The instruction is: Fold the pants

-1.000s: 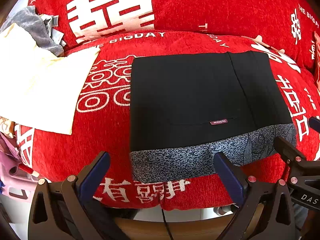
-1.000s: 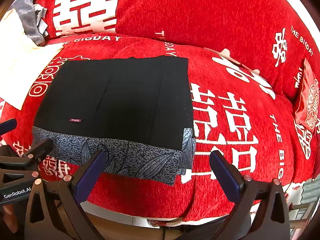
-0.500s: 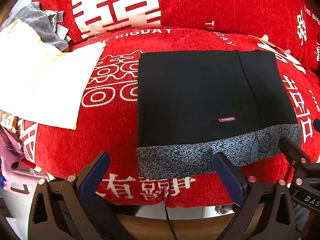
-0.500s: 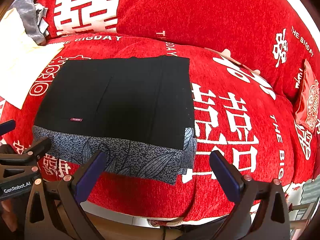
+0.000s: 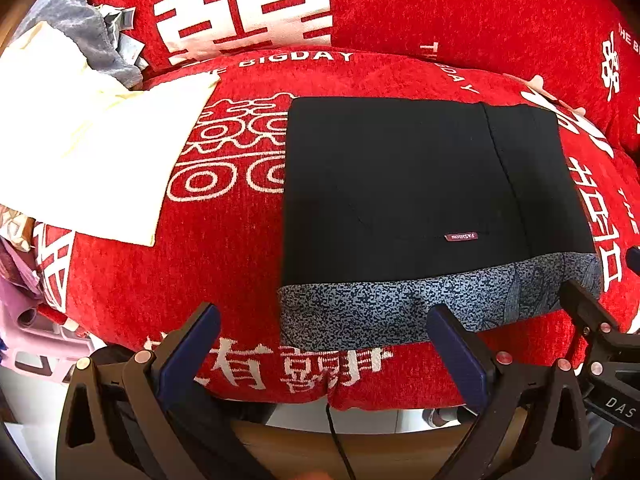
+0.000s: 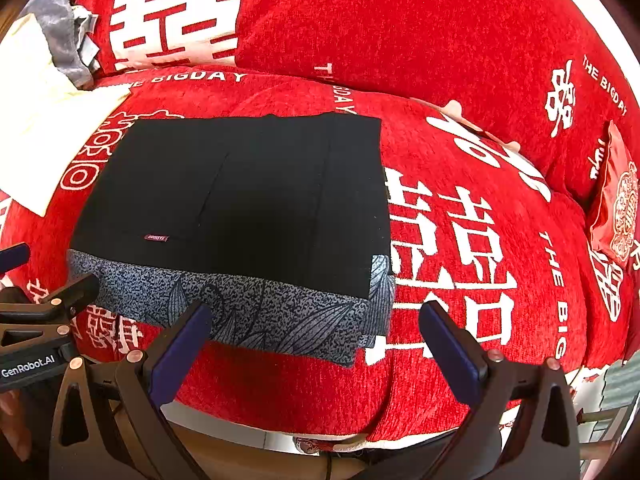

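Observation:
The pants lie folded into a flat black rectangle on the red sofa seat, with a grey-blue patterned band along the near edge and a small red label. They also show in the right wrist view. My left gripper is open and empty, held in front of the pants' near left corner. My right gripper is open and empty, in front of the near right corner. Neither touches the cloth.
The sofa has a red cover with white characters. A cream cloth and a grey garment lie at the left. A red cushion is at the far right. The seat's front edge drops off below the grippers.
The left gripper has drifted left and slightly back, so the pants sit further right and lower in its view. The right gripper has barely moved. The pants have not moved.

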Tool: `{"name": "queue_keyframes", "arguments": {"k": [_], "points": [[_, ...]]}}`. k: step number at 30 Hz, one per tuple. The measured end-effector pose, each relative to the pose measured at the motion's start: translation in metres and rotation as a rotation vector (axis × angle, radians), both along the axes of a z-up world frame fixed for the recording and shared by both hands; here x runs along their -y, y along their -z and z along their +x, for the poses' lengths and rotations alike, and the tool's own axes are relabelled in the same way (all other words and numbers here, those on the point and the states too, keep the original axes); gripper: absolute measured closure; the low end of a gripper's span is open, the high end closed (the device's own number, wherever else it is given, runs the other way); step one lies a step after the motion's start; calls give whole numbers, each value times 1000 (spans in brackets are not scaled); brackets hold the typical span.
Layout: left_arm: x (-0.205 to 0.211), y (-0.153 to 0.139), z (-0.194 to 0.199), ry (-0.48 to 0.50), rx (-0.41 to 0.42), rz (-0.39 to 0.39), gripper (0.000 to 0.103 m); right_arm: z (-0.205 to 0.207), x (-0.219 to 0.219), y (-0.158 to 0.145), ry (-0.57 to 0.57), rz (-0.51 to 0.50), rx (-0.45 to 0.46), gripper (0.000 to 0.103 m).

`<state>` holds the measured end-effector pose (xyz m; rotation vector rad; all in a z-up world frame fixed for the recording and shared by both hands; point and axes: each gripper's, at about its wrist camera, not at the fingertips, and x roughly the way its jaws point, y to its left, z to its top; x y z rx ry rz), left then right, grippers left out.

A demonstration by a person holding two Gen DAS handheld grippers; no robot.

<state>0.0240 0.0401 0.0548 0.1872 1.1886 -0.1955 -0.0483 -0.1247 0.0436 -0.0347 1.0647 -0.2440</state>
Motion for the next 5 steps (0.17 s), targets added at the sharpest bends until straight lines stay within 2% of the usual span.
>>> {"name": "queue_keyframes", "arguments": {"k": [5], "points": [[-1,5,0,1,-13,-33,0,-2,1,3,-3,11,-6,0]]}}
